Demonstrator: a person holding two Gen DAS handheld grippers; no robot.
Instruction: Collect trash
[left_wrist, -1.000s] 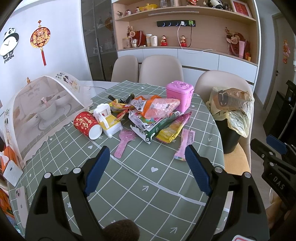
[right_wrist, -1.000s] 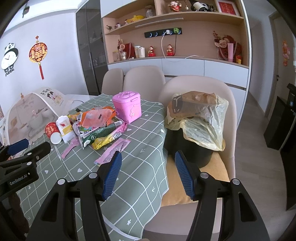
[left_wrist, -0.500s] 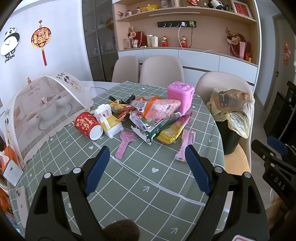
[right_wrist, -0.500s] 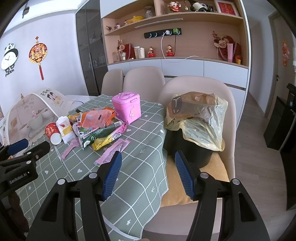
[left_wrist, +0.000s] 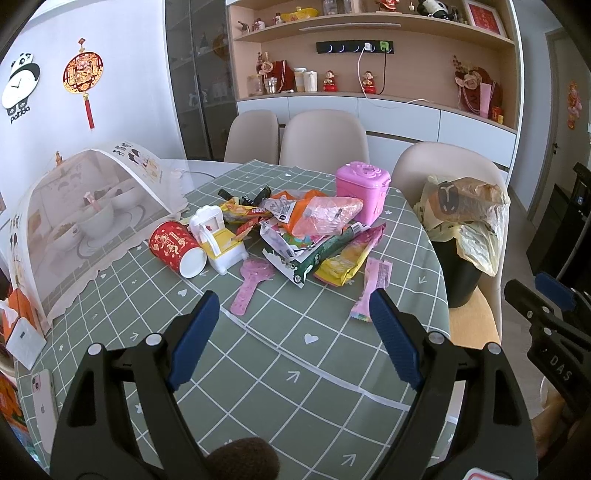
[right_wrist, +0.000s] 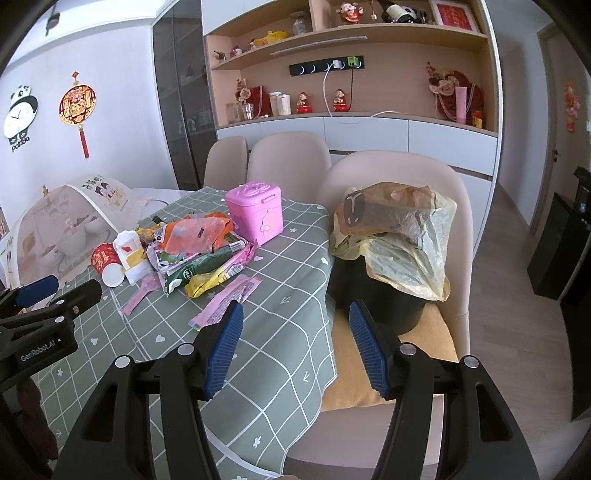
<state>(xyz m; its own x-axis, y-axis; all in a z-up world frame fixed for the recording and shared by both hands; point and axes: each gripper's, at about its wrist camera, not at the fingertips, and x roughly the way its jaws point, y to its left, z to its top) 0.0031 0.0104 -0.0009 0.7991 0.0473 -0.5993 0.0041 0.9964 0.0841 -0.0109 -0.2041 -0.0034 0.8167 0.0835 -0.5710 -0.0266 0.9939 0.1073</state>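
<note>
A heap of snack wrappers (left_wrist: 317, 236) (right_wrist: 199, 254) lies mid-table on the green checked cloth (left_wrist: 258, 354). A long pink wrapper (left_wrist: 371, 291) (right_wrist: 225, 302) lies nearest, with a pink spoon-shaped piece (left_wrist: 251, 284) to its left. A red paper cup (left_wrist: 175, 249) lies on its side. A black bin (right_wrist: 380, 299) with a yellowish bag liner (left_wrist: 469, 218) stands on the chair at the right. My left gripper (left_wrist: 291, 317) hovers open over the near cloth, short of the pile. My right gripper (right_wrist: 295, 325) is open above the table's corner, beside the bin.
A mesh food cover (left_wrist: 85, 218) over dishes takes the table's left side. A pink toy box (left_wrist: 362, 186) and a white-yellow toy chair (left_wrist: 218, 236) sit by the pile. A phone (left_wrist: 42, 402) lies near left. Beige chairs (left_wrist: 321, 136) ring the table.
Both views have barely shifted; the grippers stay open and hold their places. Nothing on the table has moved.
</note>
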